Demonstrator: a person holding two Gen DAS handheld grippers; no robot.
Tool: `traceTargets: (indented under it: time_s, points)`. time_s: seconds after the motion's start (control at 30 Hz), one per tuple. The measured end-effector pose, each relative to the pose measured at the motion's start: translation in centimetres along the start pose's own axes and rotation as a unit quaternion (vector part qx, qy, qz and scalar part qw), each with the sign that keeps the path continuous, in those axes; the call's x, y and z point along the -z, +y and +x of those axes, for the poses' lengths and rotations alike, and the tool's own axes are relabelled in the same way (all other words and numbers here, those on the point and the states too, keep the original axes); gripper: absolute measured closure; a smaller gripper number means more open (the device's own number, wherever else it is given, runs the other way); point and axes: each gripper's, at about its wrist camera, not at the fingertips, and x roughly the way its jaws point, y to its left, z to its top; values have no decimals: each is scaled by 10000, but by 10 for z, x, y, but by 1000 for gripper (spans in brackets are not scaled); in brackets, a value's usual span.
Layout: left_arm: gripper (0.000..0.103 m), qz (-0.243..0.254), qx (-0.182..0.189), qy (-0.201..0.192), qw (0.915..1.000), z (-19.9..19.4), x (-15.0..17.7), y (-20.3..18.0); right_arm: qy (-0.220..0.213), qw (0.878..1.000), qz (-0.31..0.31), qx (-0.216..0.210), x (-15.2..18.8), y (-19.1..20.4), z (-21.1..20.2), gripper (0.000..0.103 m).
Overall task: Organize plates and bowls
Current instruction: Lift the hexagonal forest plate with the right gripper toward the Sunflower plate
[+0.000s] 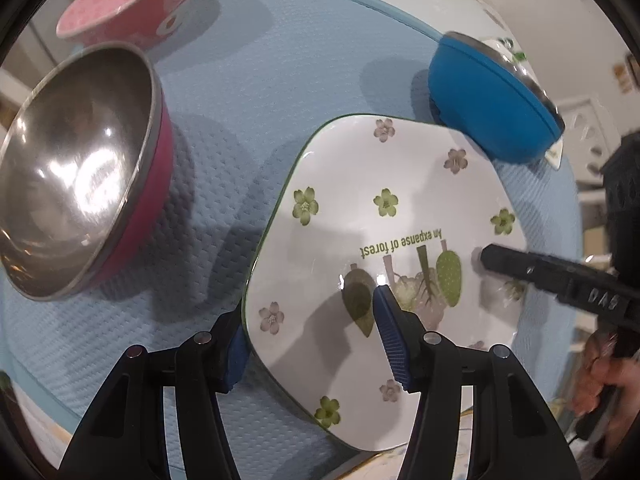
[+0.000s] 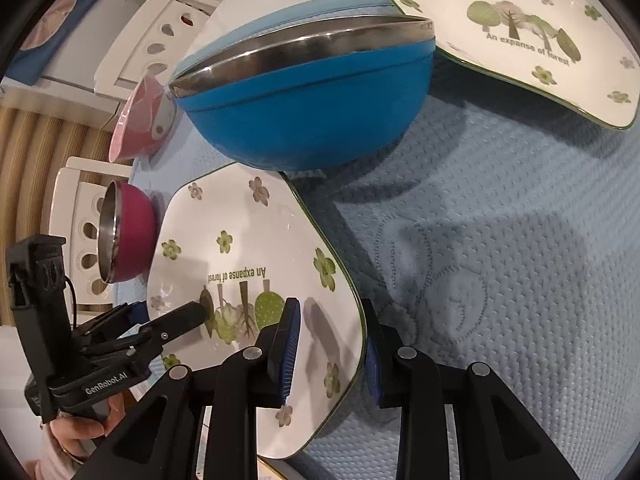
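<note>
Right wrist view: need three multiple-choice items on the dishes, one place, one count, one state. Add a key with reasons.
1. Where does the blue bowl stand?
A) between the two plates
B) inside another bowl
C) on the floor

2. How many forest-print plates lie on the mat?
A) one
B) two
C) four

3. The magenta bowl is:
A) upside down
B) full of food
C) open side up and empty

Key:
1 A: the blue bowl sits between the near plate and the far plate.
2 B: only those two plates show.
3 C: the left wrist view shows its bare steel inside.
</note>
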Motion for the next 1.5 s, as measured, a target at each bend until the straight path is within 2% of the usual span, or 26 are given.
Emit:
traceTargets:
  time_s: [0.1, 0.23, 0.4, 0.73, 1.1, 1.5]
  points:
    - [50, 311, -314, -129, 9989, -5, -1, -9, 10, 9998, -148, 156, -1, 9, 2, 74]
    - [50, 236, -164, -183, 9994, -12, -3, -4, -8, 9998, -197, 71, -1, 18, 5, 74]
    - [50, 364, -253, -198, 9988, -16, -4, -6, -7, 9997, -261, 36, 0, 22, 5, 74]
    - [50, 404, -162, -286, 9986, -32, 2, -1, -101, 9993, -334, -103, 4, 22, -11, 74]
    - [50, 335, -56, -396, 9986, -46, 22, 4, -209, 9989, -334, -266, 20, 16, -36, 74]
    - [50, 259, 33, -557, 9981, -65, 48, 4, -298, 9984, -376, -302, 51, 21, -55, 74]
